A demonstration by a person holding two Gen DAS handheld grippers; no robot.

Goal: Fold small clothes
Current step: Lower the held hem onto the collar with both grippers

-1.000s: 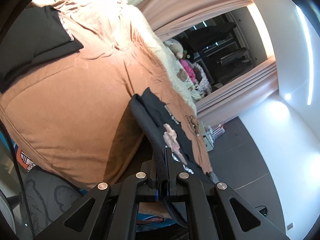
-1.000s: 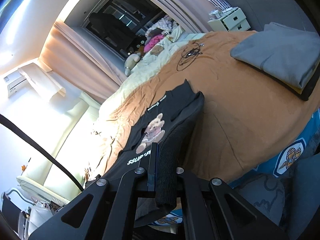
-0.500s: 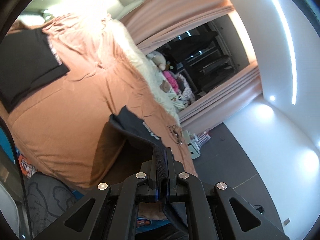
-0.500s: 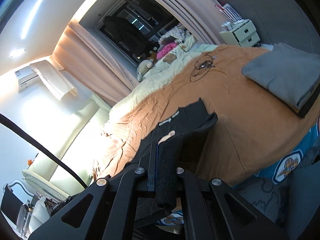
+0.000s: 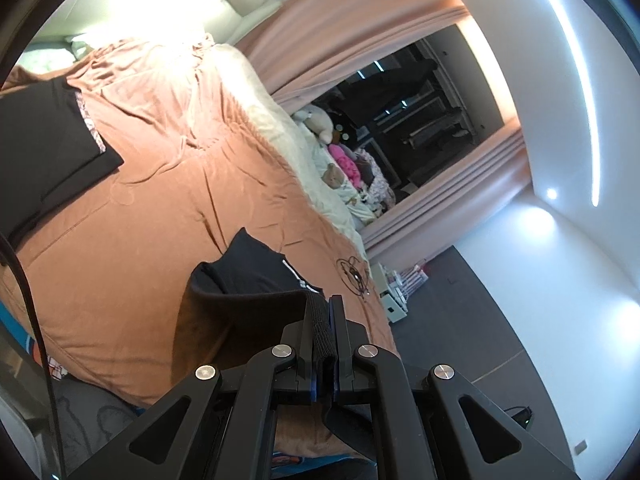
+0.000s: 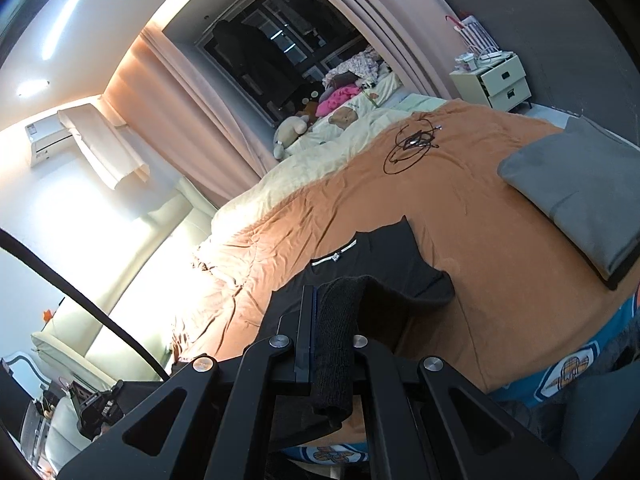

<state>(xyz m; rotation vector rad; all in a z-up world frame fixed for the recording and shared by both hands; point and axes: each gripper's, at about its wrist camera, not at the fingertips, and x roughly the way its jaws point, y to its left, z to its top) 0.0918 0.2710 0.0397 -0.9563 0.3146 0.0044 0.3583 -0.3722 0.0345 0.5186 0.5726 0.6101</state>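
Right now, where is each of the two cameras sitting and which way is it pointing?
Left wrist: rides the left gripper, looking along its fingers across the orange bedspread toward the dark window; own fingers pinch the black T-shirt.
Right wrist: rides the right gripper, facing up the bed toward the nightstand and grey folded garment; own fingers clamp the shirt hem.
Shared: T-shirt, bedspread, window, coiled cable.

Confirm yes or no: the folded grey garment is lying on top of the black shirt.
No, the folded grey garment lies apart from the black shirt on the orange bedcover.
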